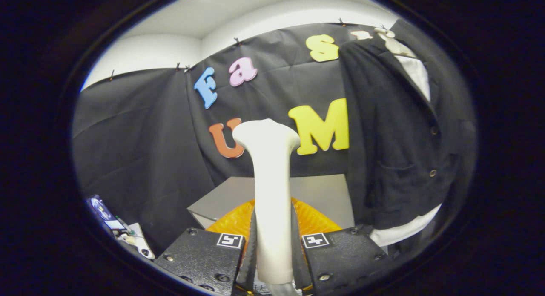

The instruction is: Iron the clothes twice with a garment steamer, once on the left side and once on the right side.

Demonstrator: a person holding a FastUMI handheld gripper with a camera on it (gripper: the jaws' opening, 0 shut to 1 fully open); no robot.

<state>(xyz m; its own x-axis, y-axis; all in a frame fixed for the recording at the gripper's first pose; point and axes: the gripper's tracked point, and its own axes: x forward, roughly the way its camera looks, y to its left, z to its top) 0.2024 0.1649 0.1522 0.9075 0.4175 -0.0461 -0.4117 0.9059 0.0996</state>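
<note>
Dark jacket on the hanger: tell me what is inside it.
Inside the dark jacket a white garment shows at the open collar and again below the hem. The jacket hides the rest of it. The gripper is shut on the garment steamer.

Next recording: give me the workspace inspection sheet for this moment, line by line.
Surface: grey table beyond the fingers, with an orange object on it.
Job's things: white garment steamer upright between the fingers; dark jacket over a white shirt hanging to the right of the steamer, apart from it.
Clutter: small items low on the left, too blurred to identify.
Grippers: gripper shut on the steamer's handle, both fingers pressing its sides.
Cables: nothing seen.
Surroundings: black cloth wall, white wall above.
</note>
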